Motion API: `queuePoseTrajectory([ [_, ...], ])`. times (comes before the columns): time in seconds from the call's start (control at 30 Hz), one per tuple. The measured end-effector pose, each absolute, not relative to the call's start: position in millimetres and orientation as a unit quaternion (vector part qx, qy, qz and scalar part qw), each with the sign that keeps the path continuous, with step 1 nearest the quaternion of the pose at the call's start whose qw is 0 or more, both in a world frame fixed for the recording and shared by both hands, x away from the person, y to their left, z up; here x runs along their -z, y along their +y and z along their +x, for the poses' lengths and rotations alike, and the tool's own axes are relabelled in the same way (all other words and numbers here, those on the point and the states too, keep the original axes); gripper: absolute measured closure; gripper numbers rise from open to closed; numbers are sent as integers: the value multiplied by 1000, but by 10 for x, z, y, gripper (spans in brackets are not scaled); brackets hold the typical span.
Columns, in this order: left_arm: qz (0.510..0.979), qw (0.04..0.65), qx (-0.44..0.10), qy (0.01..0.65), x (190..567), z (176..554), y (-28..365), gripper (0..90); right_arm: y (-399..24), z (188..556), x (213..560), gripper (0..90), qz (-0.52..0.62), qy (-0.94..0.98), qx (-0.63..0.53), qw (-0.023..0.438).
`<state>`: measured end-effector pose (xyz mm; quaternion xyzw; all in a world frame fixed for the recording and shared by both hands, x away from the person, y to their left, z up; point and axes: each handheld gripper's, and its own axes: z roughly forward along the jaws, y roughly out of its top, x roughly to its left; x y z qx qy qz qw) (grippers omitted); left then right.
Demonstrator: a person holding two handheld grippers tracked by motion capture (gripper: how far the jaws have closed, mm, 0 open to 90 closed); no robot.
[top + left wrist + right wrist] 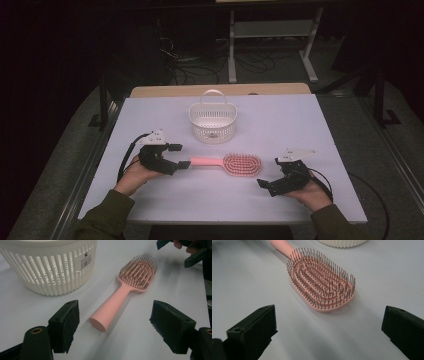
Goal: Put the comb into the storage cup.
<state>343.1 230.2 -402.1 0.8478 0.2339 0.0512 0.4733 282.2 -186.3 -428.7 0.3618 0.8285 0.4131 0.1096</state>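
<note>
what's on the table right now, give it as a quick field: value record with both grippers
surface: white table
hairbrush: pink, flat, bristles up, handle toward left gripper
basket: white, slatted, upright, behind the hairbrush, apart from it
left gripper: open, jaws either side of handle end, not touching
right gripper: open, near brush head, holds nothing

One pink hairbrush (230, 163) lies on the desk (300, 120). One white slatted basket (212, 121) stands just behind the hairbrush. Two grippers flank the hairbrush.
</note>
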Motion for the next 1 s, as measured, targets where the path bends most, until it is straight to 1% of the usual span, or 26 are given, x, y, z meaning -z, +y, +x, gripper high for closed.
queuePoseTrajectory([
  [0.13, 845, 477, -52, 235, 4001, 3453, 2298, 269, -1865, 2822, 4289, 0, 362, 829, -413, 110],
  [0.6, 847, 477, -42, 231, 4008, 3558, 2239, 411, -1859, 2824, 4285, 0, 364, 827, -416, 108],
  [1.0, 849, 475, -31, 229, 4031, 3674, 2172, 492, -1853, 2825, 4282, 0, 363, 826, -417, 108],
])
